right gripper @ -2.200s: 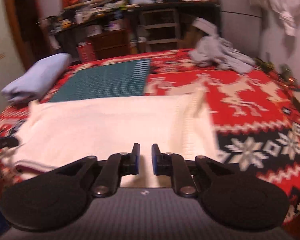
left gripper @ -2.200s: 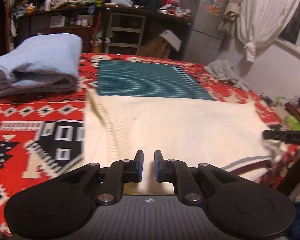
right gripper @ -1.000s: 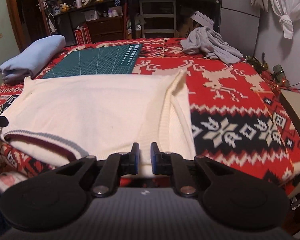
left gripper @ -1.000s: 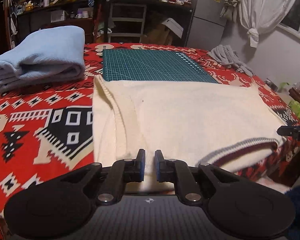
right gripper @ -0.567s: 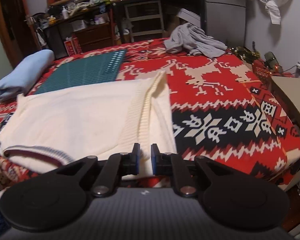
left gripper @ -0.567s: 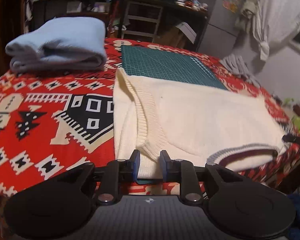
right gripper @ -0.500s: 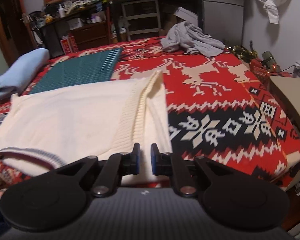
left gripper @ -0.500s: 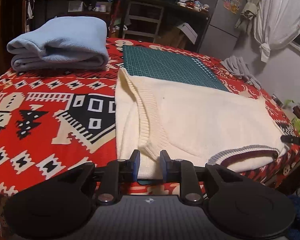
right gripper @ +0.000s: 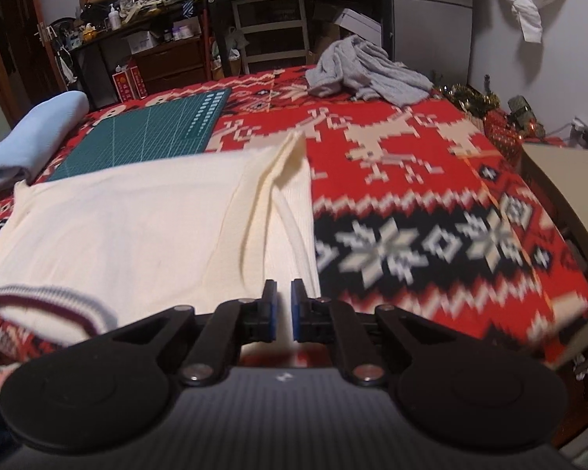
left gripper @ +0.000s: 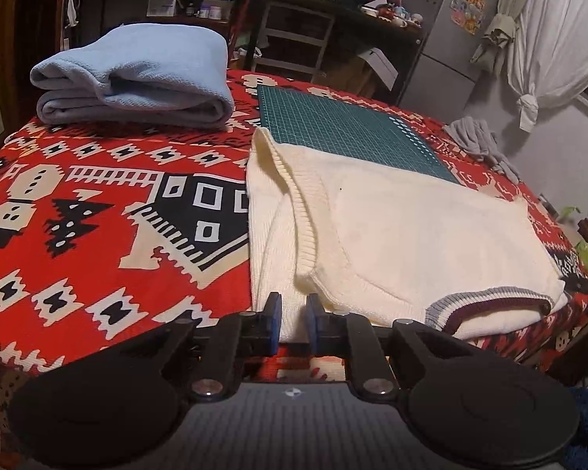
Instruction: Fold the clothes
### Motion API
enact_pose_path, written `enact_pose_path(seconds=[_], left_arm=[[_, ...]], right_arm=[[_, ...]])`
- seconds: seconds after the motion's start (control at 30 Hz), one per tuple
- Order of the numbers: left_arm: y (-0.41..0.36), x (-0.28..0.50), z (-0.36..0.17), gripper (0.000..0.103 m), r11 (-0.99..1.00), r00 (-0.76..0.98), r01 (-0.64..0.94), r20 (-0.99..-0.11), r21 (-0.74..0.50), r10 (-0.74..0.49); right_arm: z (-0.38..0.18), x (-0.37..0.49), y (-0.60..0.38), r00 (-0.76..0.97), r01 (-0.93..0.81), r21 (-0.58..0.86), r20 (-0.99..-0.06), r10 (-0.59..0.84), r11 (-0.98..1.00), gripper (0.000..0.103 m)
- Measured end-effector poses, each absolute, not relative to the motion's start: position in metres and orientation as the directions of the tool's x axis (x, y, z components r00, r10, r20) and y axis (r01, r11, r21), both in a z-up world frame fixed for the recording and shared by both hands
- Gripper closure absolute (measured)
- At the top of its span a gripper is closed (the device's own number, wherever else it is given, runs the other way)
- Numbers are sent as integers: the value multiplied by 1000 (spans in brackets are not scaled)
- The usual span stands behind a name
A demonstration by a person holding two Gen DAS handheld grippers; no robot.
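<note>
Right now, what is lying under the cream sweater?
The cream sweater lies on the red patterned blanket; its far edge covers the near edge of the green cutting mat. Anything else beneath it is hidden.

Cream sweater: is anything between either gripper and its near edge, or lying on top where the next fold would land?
Nothing visible. The left gripper and right gripper sit at the cream sweater near edge, jaws slightly parted. Its top is bare; the blue towel and grey garment lie apart.
</note>
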State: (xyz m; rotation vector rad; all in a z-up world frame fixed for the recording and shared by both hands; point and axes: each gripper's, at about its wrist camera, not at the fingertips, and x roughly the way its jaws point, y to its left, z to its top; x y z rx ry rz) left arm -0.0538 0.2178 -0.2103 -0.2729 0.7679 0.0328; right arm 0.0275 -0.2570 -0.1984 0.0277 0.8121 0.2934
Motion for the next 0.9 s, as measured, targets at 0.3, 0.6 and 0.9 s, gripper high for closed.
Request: enact_pose_path(seconds=[0.3,0.6,0.9], left_arm=[[212,-51,-208,88,975,709,-123,-704,-183,-43],[193,-58,-184,69,992,756,-70,-655,-109,-18],[142,-39,-178,84,982,739,169,-648,-85,-183]], right_arm=[[-187,5,-263,655,-251,170,-695,296,953,89],[-165,4,-218,660,-394,103,-660,359,913,63],[-183,-4,-176,587,-530,30,-708,393,847,90]])
